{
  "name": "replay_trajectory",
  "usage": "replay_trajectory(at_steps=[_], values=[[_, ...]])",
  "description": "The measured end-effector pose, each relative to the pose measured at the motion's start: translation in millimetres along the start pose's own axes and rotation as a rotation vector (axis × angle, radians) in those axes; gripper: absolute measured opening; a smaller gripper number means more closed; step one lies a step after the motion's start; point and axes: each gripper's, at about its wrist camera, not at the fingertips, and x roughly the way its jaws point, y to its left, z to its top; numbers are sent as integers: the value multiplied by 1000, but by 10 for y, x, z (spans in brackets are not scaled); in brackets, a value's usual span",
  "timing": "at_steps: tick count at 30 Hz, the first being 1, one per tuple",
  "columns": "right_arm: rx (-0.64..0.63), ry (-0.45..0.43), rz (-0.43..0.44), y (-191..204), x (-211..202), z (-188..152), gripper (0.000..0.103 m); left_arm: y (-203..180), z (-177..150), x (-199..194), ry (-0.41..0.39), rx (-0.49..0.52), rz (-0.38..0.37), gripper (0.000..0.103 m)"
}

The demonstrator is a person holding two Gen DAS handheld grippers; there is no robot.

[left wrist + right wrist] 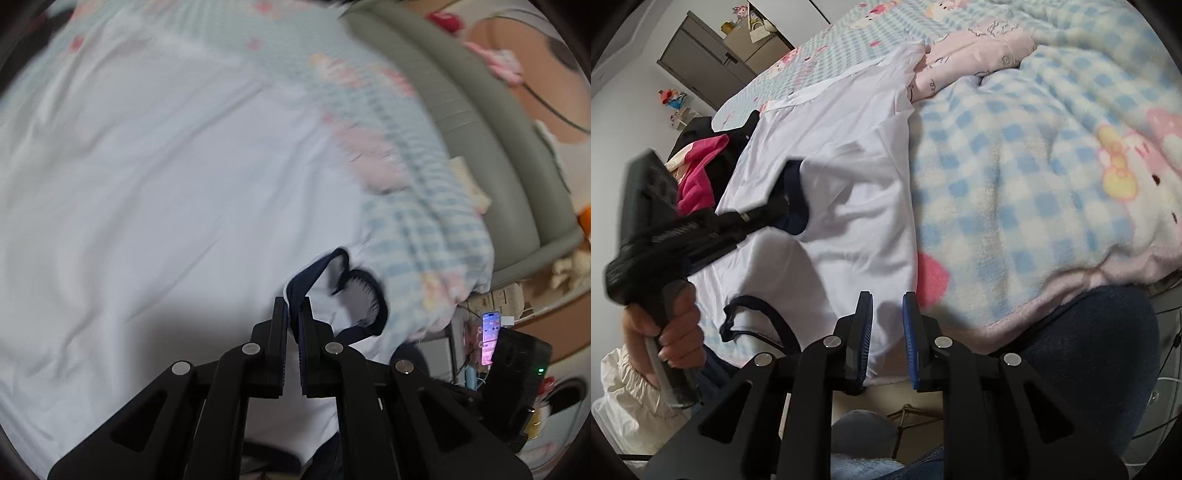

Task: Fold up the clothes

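Your left hand-held gripper [293, 308] pinched the white shirt's [147, 177] navy trim [299, 286]; your right hand-held gripper [887, 304] stood parted, empty, at six o'clock; no readable writing.

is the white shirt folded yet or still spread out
Partly folded. The shirt lies mostly flat on the bed, but the left claw pinches its navy-trimmed edge, lifted over the body; the right claw is open.

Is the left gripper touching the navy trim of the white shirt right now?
Touching. In the left wrist view the left gripper is pinched on the navy trim of the white shirt, with the fabric running between its pads.
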Motion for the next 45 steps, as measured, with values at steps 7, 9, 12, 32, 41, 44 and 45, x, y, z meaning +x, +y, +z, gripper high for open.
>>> replay_trajectory(at_steps=[7,9,12,32,41,44,45], values=[[-7,17,6,28,116,93,23,-77,-98,-213,-80,106,-114,31],[6,40,-10,13,181,56,23,-185,-130,-113,-34,162,-138,37],[0,50,5,31,190,-15,24,-294,-191,144,31,188,-121,57],[-126,-90,-32,180,-281,495,33,-162,174,-135,-33,147,-81,11],[-182,-5,-90,433,565,1163,33,-253,92,145,89,218,-16,11],[-183,8,-88,422,598,1075,33,-283,105,136,102,239,-38,12],[-172,-2,-79,388,555,1026,33,-261,141,128,101,219,-59,12]])
